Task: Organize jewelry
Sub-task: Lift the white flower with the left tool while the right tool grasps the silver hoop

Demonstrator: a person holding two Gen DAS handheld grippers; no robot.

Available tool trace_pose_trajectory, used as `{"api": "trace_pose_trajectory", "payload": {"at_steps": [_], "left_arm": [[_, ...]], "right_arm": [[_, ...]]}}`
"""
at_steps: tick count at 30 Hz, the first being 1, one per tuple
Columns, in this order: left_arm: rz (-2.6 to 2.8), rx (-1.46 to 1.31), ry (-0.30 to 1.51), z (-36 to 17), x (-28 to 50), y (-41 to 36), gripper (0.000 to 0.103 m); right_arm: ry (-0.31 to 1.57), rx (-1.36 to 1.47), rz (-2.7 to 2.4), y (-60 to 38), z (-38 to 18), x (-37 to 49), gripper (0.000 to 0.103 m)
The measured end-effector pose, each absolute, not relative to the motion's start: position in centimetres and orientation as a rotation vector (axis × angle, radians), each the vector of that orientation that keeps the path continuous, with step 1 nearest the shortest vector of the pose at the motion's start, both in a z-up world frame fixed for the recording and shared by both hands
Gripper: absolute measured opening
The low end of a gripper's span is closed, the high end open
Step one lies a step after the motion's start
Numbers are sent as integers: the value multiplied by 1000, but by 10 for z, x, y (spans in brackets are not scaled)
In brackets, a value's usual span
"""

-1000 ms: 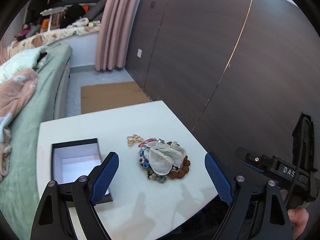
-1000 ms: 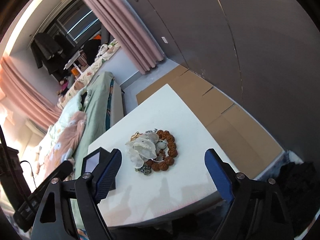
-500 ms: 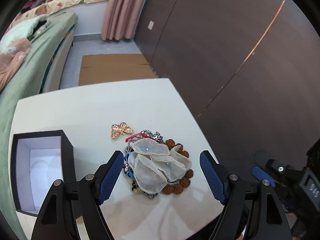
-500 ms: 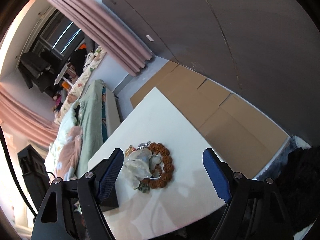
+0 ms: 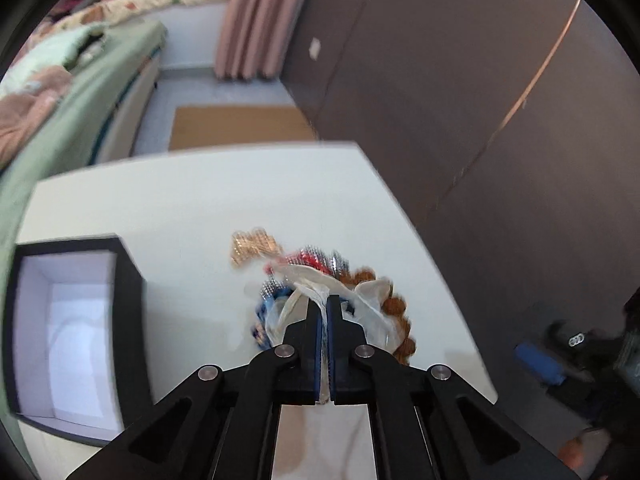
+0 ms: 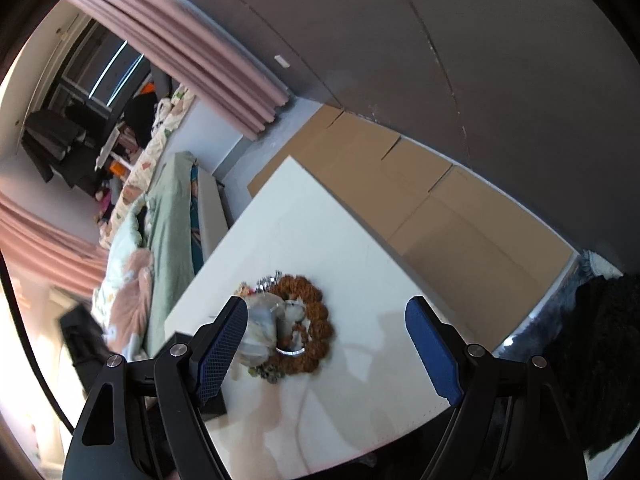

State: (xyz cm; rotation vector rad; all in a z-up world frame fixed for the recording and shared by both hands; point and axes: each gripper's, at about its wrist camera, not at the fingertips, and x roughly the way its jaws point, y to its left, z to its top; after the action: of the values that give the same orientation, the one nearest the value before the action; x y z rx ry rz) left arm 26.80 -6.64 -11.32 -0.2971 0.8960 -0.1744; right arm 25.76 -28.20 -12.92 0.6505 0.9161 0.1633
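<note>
On a white bench (image 5: pixel 192 208) beside a bed (image 5: pixel 76 92), two hand-held tools work over a small heap of jewelry. In the left wrist view, an open black box (image 5: pixel 128 320) with a white lining sits on the bench to the left of the left tool (image 5: pixel 323 312). That tool's blue-padded jaws are pressed together on a fold of a sheer white pouch (image 5: pixel 312 284) that lies on top of the heap, straight ahead of its tips. Just beyond the tips and a little left is a gold butterfly brooch (image 5: pixel 250 246); behind the pouch show red and silver pieces, blurred by motion; a bracelet of brown beads (image 5: pixel 398 312) curls out to the right of the tool.

In the right wrist view, the right tool (image 6: pixel 326 332) hovers with its jaws spread wide and nothing gripped. The pouch (image 6: pixel 260 332) sits just beside its left finger, partly hidden by it, and the brown bead bracelet (image 6: pixel 316 320) lies between the two fingers, nearer the left one, ringing a silver band (image 6: pixel 290 353). A corner of the black box (image 6: pixel 214 404) peeks out below the left finger. Flattened cardboard (image 6: pixel 420 200) covers the floor past the bench's far edge.
</note>
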Motion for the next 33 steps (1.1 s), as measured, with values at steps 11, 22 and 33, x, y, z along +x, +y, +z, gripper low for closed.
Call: {"api": "trace_pose_trajectory", "payload": {"at_steps": [11, 22, 33], "left_arm": [[-135, -412, 705, -76, 238, -28, 1], [-135, -430, 649, -67, 226, -9, 1], [-128, -446, 637, -67, 225, -5, 1]], "right_arm": [[957, 739, 324, -245, -145, 265, 57], [989, 741, 378, -210, -163, 287, 36], [1067, 797, 315, -210, -184, 312, 33]]}}
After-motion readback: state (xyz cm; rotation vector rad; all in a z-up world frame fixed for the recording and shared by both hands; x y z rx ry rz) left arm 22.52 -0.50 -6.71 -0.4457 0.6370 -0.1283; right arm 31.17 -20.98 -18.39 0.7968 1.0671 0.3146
